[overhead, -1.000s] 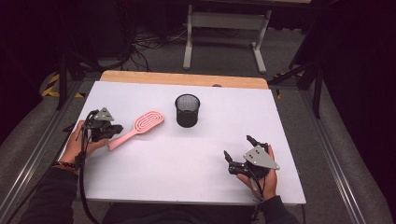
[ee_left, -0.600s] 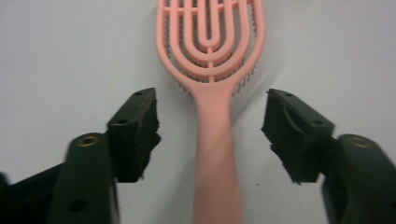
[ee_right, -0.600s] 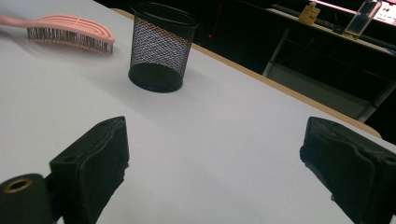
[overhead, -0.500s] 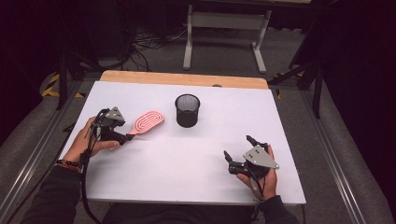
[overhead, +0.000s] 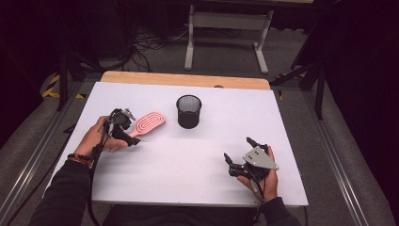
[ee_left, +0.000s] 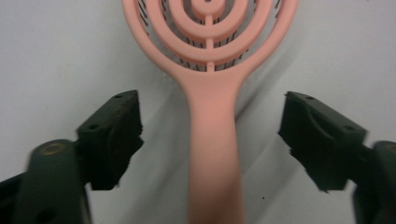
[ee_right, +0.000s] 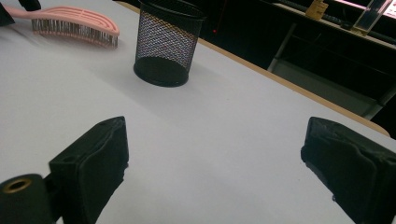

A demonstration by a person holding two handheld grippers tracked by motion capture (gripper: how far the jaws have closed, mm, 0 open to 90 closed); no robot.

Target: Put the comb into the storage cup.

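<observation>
The white worktop [overhead: 188, 165] is sitting in a dark room, with a wooden strip along its far edge. A pink brush [overhead: 148, 123] is lying flat on it, just left of a black mesh cup [overhead: 188, 111], and the two are not touching. I am holding my left claw [overhead: 126, 132] at the brush's handle. Its jaws have just been opening, and now they are standing wide apart. In the left gripper view the handle [ee_left: 212, 154] is lying between them, with a gap on each side, so I am not gripping it. I am resting my right claw [overhead: 240, 153] near the front right corner, well apart from the brush. Its jaws are standing wide open too, with bare worktop between them.
</observation>
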